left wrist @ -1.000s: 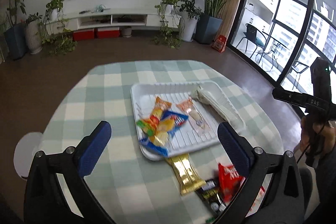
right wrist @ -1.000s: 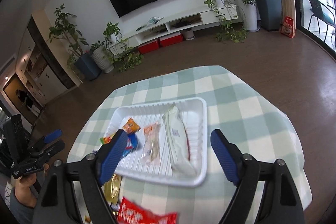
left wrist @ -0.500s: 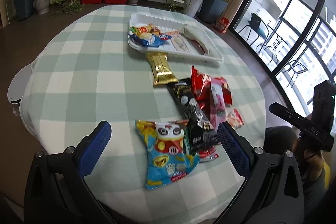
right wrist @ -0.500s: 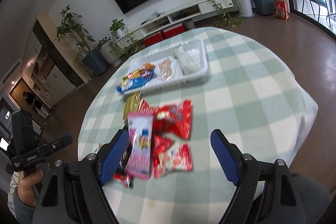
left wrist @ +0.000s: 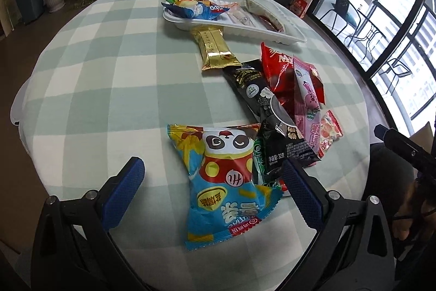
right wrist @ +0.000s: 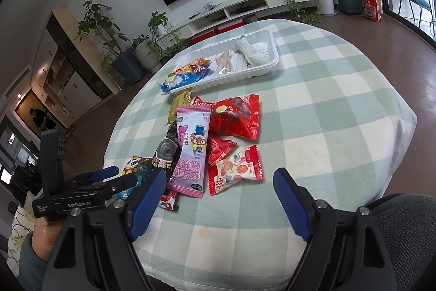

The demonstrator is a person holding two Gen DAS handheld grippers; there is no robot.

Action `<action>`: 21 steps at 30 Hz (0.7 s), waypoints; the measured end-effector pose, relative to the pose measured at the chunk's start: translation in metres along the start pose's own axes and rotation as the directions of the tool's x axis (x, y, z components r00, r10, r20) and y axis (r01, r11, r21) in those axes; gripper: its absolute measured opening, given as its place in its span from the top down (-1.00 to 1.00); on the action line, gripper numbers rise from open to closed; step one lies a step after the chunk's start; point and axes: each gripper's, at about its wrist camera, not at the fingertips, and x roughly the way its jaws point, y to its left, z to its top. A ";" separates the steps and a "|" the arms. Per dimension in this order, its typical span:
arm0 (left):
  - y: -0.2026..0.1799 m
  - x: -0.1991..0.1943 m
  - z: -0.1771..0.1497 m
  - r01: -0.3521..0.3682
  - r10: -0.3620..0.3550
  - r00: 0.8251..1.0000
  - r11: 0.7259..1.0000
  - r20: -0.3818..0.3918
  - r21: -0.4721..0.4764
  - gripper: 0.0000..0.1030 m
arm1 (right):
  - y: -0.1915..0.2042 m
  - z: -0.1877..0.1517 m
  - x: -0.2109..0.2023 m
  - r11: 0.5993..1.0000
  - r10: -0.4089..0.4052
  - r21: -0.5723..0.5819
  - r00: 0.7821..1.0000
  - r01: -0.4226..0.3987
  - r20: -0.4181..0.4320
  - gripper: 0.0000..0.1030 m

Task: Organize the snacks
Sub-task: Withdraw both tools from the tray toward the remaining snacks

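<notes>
Both tongs hang wide open and empty over a checked counter (left wrist: 90,78). Between the left tongs (left wrist: 211,186) lies a blue panda snack bag (left wrist: 220,179). Just ahead of the right tongs (right wrist: 219,195) sits a small red-and-white packet (right wrist: 235,171), touching a pink packet (right wrist: 192,149) in a loose pile of snacks. Well beyond both, a white tray (right wrist: 269,64) holds a few more packets.

Left tool (left wrist: 211,183) over near edge of worktop (left wrist: 109,78), panda bag (left wrist: 226,179) btwn its fingers. Snack pile (left wrist: 283,100) ahead-right of it, ahead-left of right tool (right wrist: 219,198). Tray (left wrist: 283,36) beyond pile w/ 3-4 packs in it.
</notes>
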 end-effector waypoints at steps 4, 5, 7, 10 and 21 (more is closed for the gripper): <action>0.004 0.009 0.003 0.023 -0.023 0.999 1.000 -0.022 -0.004 -0.35 | 0.002 -0.001 0.002 1.000 -0.005 -0.008 1.000 0.005 -0.006 -0.58; 0.004 0.012 0.003 0.021 -0.021 0.999 1.000 -0.030 0.000 -0.25 | 0.003 -0.001 0.003 1.000 -0.007 -0.009 1.000 0.007 -0.008 -0.55; 0.003 0.016 0.002 0.015 -0.015 0.999 1.000 -0.040 0.005 -0.24 | 0.004 -0.001 0.005 1.000 -0.013 -0.011 1.000 0.012 -0.012 -0.53; 0.004 0.021 0.003 0.014 -0.014 0.999 1.000 -0.043 0.004 -0.24 | 0.007 0.000 0.008 1.000 -0.013 -0.017 1.000 0.013 -0.018 -0.51; 0.003 0.027 0.009 0.010 -0.006 0.999 0.998 -0.052 0.068 0.00 | 0.022 0.011 0.035 1.000 -0.009 -0.031 0.998 0.007 -0.070 -0.27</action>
